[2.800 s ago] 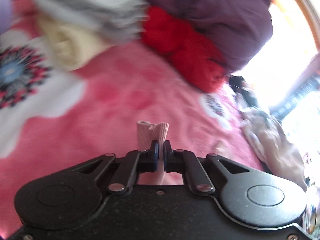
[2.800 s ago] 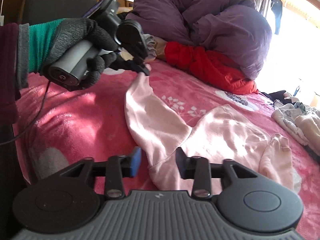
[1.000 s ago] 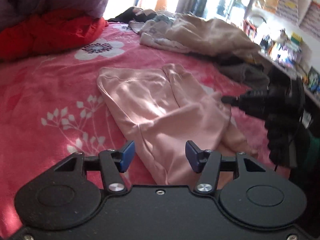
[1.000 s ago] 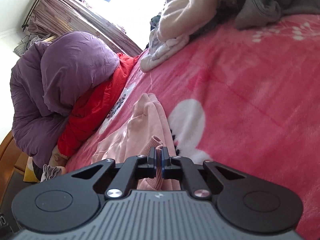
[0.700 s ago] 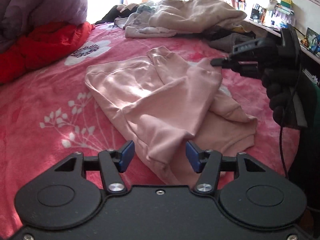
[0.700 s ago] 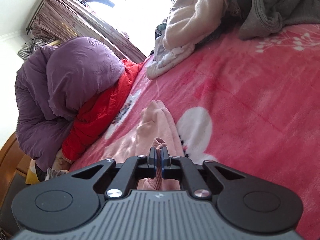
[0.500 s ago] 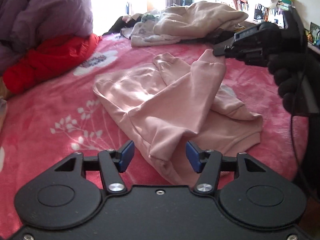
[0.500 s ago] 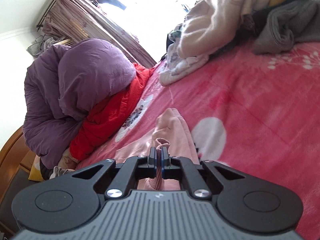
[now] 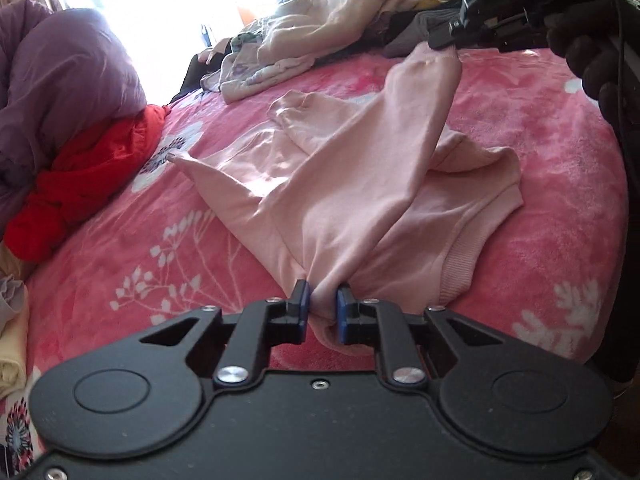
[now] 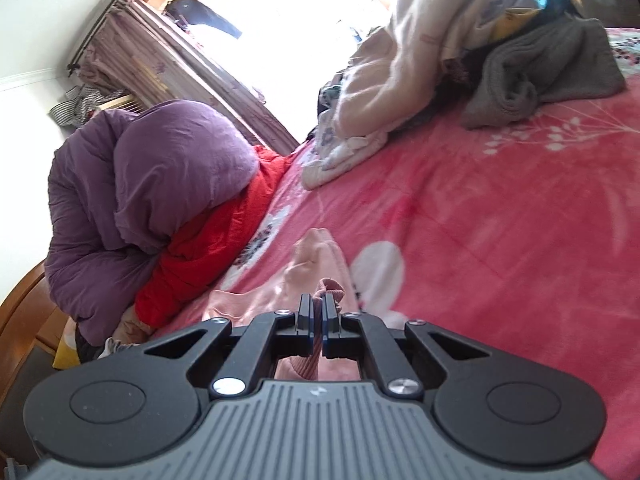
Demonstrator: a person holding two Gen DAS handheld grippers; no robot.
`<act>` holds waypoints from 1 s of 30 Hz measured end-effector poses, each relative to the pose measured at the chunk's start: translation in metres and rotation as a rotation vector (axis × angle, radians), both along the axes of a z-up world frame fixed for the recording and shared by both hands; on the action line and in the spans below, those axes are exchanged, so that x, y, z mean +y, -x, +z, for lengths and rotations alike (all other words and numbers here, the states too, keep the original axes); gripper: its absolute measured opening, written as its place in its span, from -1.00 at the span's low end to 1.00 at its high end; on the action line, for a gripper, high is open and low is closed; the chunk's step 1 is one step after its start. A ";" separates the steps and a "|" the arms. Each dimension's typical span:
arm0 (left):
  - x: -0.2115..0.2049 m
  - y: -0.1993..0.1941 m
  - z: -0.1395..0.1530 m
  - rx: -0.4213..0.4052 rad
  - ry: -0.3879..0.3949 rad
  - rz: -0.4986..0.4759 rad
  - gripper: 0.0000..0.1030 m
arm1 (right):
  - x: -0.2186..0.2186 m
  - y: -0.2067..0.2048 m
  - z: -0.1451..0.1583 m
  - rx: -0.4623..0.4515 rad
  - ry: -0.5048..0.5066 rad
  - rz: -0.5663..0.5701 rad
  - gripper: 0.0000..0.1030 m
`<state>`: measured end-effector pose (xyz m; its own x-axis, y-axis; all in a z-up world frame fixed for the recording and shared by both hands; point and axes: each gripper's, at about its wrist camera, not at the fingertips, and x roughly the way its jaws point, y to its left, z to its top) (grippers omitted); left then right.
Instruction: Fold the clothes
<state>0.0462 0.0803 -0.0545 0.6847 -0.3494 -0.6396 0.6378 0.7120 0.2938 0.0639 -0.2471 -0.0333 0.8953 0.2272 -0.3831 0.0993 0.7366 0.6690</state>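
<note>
The pink sweatshirt lies across the middle of the pink floral blanket, and every place here is given from that garment. The left wrist view alone shows it almost whole: body spread flat, ribbed hem at its near right corner, one sleeve drawn up taut from the body toward the upper right. At the garment's near edge the left gripper is closing its jaws, a bunched fold of pink fabric between the blue pads, which already press on it. At the far end of the raised sleeve, up and right of the body, the right gripper pinches the cuff, carried by a dark-gloved hand that only this view shows. The right wrist view gives the close detail of that grip: the right gripper has its jaws nearly together, clamped on the ribbed cuff, which puckers above the pads. Below it only a small part of the sweatshirt is visible. Left of the garment lie a purple quilted jacket on a red garment, seen in both views. Beyond it is a heap of cream clothes; the grey knit beside that heap shows plainly only from the right wrist.
</note>
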 end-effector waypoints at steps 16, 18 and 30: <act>-0.014 0.000 -0.014 0.048 -0.017 -0.083 -0.75 | -0.008 0.015 -0.023 0.055 0.072 -0.049 -0.89; -0.016 0.001 -0.014 0.046 -0.016 -0.084 -0.75 | -0.008 0.014 -0.024 0.053 0.077 -0.050 -0.89; 0.014 -0.014 0.002 0.179 0.183 -0.136 -0.70 | -0.005 -0.006 -0.028 0.102 0.205 -0.005 -0.88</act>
